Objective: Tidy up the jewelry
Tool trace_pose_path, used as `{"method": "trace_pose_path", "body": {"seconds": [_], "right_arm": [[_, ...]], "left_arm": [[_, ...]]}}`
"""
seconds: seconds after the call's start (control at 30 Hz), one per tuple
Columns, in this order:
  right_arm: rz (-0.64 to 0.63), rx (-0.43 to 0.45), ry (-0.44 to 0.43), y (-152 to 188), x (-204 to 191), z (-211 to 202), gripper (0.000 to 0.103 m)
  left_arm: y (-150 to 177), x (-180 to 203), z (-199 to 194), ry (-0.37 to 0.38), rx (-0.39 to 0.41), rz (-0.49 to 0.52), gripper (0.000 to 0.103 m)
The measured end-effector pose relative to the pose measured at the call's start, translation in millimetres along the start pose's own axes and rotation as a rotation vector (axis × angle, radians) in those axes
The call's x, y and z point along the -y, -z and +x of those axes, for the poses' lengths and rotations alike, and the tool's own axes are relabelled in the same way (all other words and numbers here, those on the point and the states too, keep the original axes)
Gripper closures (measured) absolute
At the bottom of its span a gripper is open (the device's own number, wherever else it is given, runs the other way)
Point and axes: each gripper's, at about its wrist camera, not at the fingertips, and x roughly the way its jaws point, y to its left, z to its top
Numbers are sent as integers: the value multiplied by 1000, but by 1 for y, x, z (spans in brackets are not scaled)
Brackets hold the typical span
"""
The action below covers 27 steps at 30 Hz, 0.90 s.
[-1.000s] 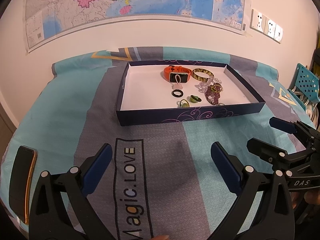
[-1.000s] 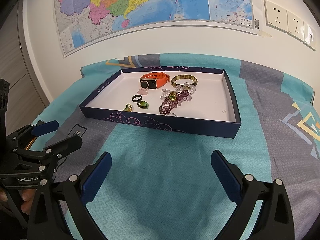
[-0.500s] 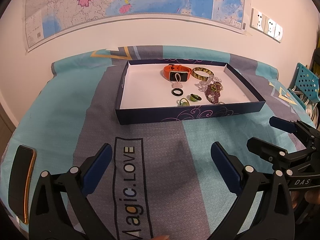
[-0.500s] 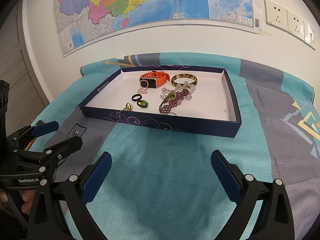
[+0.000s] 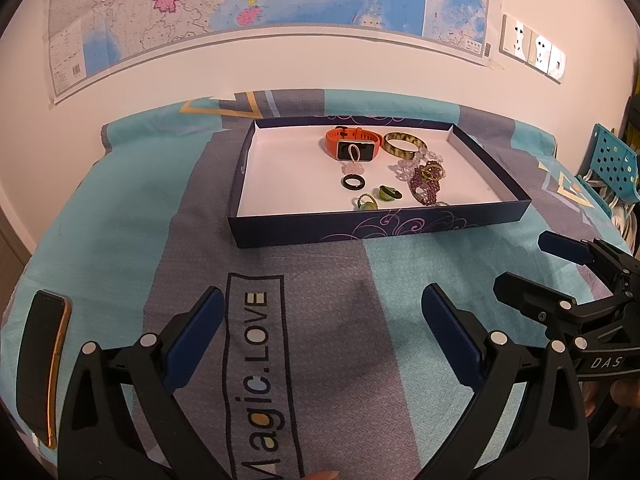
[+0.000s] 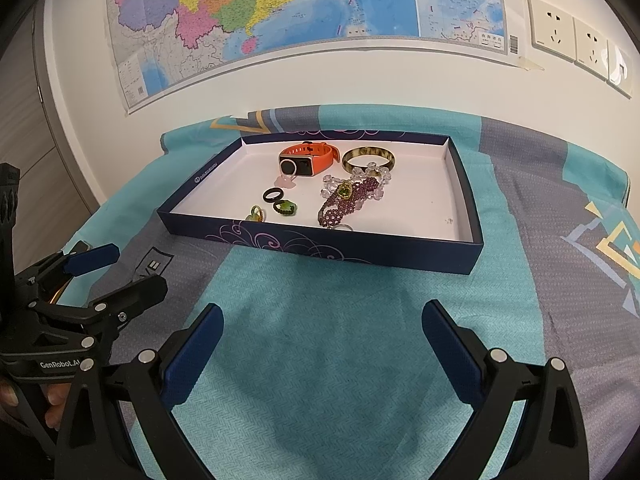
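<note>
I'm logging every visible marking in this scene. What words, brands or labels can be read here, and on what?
"Magic.LOVE": printed on the bedspread.
"DAS": on the right tongs, the rest cut off.
"GenRobot.AI": on the left tongs.
Wall map: place names, legend and barcode too small to read.
Jewelry box: white logo on its side wall, too blurred to read.

Left wrist camera looks forward over the cloth (image 5: pixel 120 216) from low and left, near the tray (image 5: pixel 380 228); right wrist camera faces the same tray (image 6: pixel 320 246) from the right; both share the map (image 6: pixel 280 4).
</note>
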Motion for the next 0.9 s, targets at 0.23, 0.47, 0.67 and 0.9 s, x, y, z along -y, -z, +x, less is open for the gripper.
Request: {"method": "trace_pose_path", "body": {"seconds": [0.23, 0.47, 0.67, 0.9], "right_arm": [[0, 1, 0, 0, -1, 0, 7], [1, 0, 0, 0, 0, 0, 7], [0, 1, 0, 0, 0, 0, 7], [0, 1, -1, -1, 0, 0, 7]], "left_arm": [[1, 1, 1, 0, -2, 2, 6], [1, 1, 1, 0, -2, 4, 6], [1, 1, 1, 0, -2, 3, 6], [0, 1, 1, 0, -2, 4, 6]]}}
